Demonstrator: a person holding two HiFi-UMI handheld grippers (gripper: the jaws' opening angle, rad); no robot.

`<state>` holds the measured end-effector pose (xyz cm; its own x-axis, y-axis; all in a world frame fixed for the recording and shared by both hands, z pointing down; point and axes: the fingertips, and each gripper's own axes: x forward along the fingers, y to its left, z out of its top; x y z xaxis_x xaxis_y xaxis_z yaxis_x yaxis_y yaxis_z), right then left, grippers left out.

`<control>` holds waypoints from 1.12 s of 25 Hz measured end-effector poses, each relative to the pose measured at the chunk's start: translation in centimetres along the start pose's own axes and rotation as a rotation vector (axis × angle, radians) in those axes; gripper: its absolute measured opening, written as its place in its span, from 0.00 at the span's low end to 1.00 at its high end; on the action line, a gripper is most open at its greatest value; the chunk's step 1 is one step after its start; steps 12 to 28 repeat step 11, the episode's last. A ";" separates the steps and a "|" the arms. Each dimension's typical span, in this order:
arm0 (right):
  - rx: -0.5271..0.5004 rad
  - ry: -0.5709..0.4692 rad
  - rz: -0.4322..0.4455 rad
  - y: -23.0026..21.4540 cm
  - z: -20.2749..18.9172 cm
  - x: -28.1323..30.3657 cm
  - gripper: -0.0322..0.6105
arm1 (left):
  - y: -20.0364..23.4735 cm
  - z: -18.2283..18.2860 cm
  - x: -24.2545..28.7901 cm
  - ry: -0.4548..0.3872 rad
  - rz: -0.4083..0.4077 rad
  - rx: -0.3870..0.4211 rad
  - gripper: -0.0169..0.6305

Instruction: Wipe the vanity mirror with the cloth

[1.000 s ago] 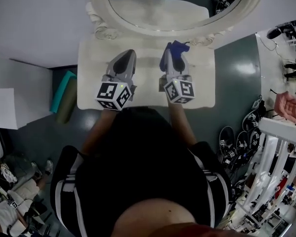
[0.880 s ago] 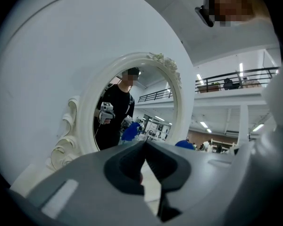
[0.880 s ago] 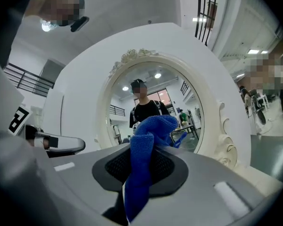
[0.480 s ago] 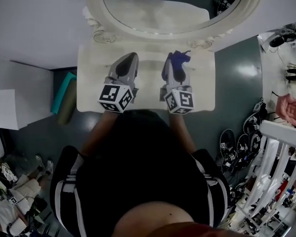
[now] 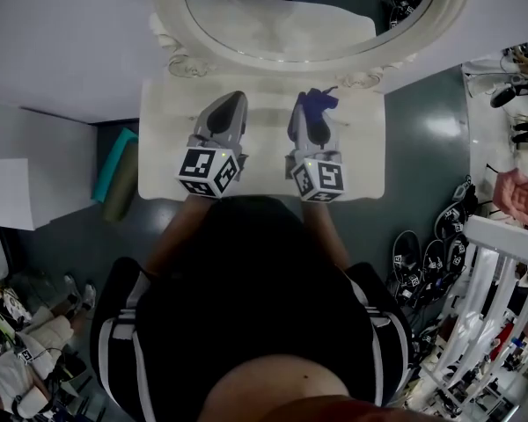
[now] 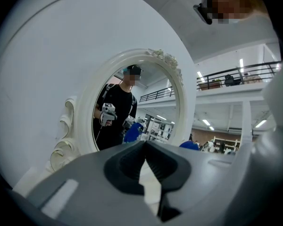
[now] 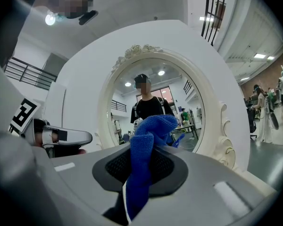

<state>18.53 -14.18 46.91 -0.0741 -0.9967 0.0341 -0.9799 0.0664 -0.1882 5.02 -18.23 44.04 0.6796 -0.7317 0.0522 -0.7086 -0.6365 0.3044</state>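
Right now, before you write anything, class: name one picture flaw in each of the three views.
Head view: dim overall, with a bright glare patch on the floor. Left gripper view: fisheye distortion around the vanity mirror, corners black. Right gripper view: corners black too, blue cloth in focus.

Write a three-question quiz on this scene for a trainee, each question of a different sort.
1. Multiple choice: what does the right tool grip? A) a sponge B) a blue cloth C) nothing
2. True or false: the left tool is shut with nothing in it.
3. Short answer: is the cloth touching the glass of the vanity mirror?

Key: 1 B. 2 True. 3 No; the cloth is above the white table, short of the glass.
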 end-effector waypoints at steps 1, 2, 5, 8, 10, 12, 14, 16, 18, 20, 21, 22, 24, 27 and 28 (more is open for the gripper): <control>0.001 0.002 0.002 0.1 0.0 0.1 0.16 | 0.1 0.1 0.0 0.001 0.002 0.001 0.05; 0.002 0.003 0.005 0.2 0.1 0.1 0.16 | 0.2 0.2 -0.1 0.001 0.005 0.001 0.05; 0.000 0.004 0.015 0.5 0.7 -0.3 0.16 | -0.2 0.6 -0.4 0.005 0.009 -0.002 0.05; -0.003 0.003 0.019 0.5 0.8 -0.5 0.16 | -0.5 0.6 -0.5 0.005 0.007 -0.006 0.05; -0.004 0.002 0.020 0.5 0.7 -0.5 0.16 | -0.5 0.6 -0.5 0.004 0.007 -0.006 0.05; -0.005 0.001 0.020 0.6 0.6 -0.5 0.16 | -0.5 0.5 -0.6 0.004 0.007 -0.006 0.05; -0.005 0.001 0.020 0.6 0.6 -0.5 0.16 | -0.5 0.5 -0.6 0.004 0.007 -0.006 0.05; -0.005 0.001 0.020 0.6 0.6 -0.5 0.16 | -0.5 0.5 -0.6 0.004 0.007 -0.006 0.05; -0.005 0.001 0.020 0.6 0.6 -0.5 0.16 | -0.5 0.5 -0.6 0.004 0.007 -0.006 0.05; -0.005 0.001 0.020 0.6 0.6 -0.5 0.16 | -0.5 0.5 -0.6 0.004 0.007 -0.006 0.05; -0.005 0.001 0.020 0.6 0.6 -0.5 0.16 | -0.5 0.5 -0.6 0.004 0.007 -0.006 0.05; -0.005 0.001 0.020 0.6 0.6 -0.5 0.16 | -0.5 0.5 -0.6 0.004 0.007 -0.006 0.05; -0.005 0.001 0.020 0.6 0.6 -0.5 0.16 | -0.5 0.5 -0.6 0.004 0.007 -0.006 0.05; -0.005 0.001 0.020 0.6 0.6 -0.5 0.16 | -0.5 0.5 -0.6 0.004 0.007 -0.006 0.05; -0.005 0.001 0.020 0.6 0.6 -0.5 0.16 | -0.5 0.5 -0.6 0.004 0.007 -0.006 0.05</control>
